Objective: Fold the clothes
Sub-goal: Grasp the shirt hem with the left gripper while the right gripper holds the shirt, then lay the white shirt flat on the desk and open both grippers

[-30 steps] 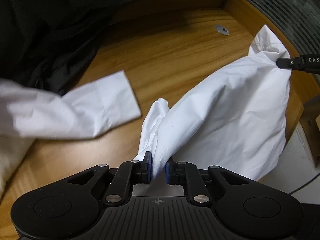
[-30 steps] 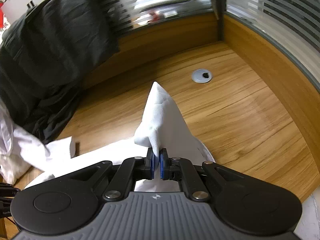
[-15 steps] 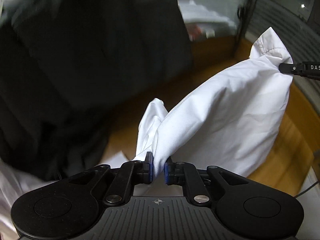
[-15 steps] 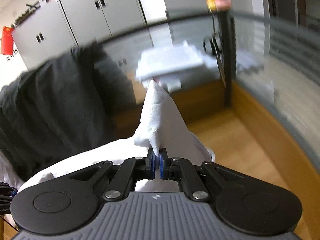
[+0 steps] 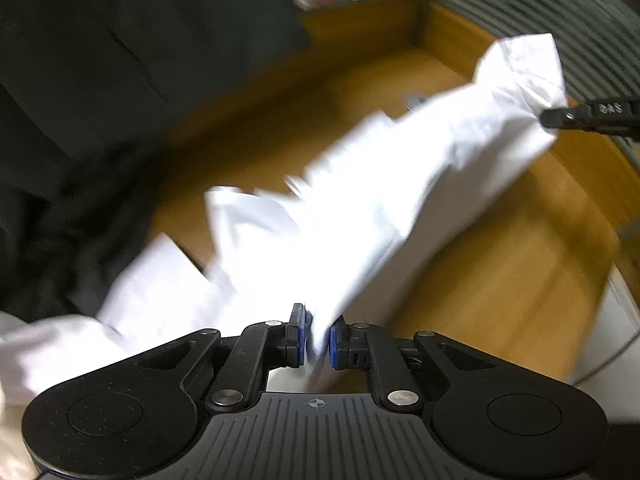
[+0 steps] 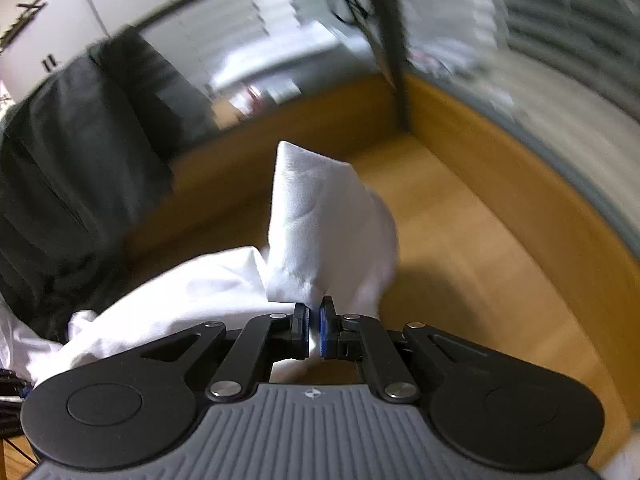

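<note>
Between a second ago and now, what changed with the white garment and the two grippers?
The white garment was lifted off the wooden desk and swung toward the dark clothes, then back; it now hangs stretched between both grippers. Nothing was released: the left gripper and right gripper still pinch the same fabric. The dark clothes stayed put.

The shirt [image 5: 400, 184] stretches from the left gripper [image 5: 317, 338] up and rightward to the right gripper [image 5: 548, 118], above the wooden desk [image 5: 500, 272]. Left of both grippers lies a heap of garments [image 6: 76, 168]; a partition [image 6: 540, 72] stands ahead and right.
</note>
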Available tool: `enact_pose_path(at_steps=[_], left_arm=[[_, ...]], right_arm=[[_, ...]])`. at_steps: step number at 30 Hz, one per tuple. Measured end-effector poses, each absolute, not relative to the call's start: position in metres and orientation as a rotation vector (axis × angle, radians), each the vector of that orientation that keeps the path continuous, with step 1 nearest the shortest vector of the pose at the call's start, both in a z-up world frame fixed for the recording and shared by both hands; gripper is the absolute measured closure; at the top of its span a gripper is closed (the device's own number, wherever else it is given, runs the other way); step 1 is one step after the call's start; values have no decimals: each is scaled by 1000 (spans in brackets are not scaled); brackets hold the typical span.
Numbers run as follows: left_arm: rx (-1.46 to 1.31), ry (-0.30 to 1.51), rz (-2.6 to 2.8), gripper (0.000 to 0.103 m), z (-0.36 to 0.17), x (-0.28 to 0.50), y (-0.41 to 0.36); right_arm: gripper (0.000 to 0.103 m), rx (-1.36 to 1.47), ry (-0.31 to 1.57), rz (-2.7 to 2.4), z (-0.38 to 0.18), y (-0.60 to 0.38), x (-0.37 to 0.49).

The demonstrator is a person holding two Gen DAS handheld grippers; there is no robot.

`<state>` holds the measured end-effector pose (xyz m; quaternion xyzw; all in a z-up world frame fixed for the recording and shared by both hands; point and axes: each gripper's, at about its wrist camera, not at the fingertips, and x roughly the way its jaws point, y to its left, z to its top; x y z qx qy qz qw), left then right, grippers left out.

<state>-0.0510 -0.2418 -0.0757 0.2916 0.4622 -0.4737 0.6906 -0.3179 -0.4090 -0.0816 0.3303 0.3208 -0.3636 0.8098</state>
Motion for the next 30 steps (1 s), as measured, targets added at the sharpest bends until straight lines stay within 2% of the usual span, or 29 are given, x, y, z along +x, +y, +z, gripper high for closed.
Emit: enact_pose_path(at_steps=[3, 6, 8, 10, 12, 14, 17, 23, 28, 30], left_arm=[[683, 1072, -1096, 84, -95, -74, -228], [683, 1133, -1124, 71, -113, -89, -213], [680, 1168, -1135, 61, -119, -95, -201], [672, 1181, -1137, 55, -121, -98, -188], [647, 1176, -1121, 48, -120, -95, -175], [604, 1172, -1083, 41, -118, -83, -165], [566, 1154, -993, 40, -119, -58, -160], [535, 1092, -842, 34, -122, 8, -144], [570, 1038, -789, 33, -127, 64, -146], [592, 1017, -791, 28, -130, 82, -149]], right_arm=[[90, 738, 740, -815, -104, -392, -345], [80, 774, 814, -843, -125, -378, -367], [60, 780, 857, -858, -134, -367, -381], [49, 764, 892, -870, -133, -357, -392], [46, 742, 914, -874, -127, -349, -399], [38, 737, 911, -862, -120, -345, -402], [33, 713, 909, -830, -111, -345, -393], [33, 684, 907, -788, -103, -331, -367], [33, 705, 897, -777, -104, -308, -345], [33, 707, 899, -776, -105, -299, -333]])
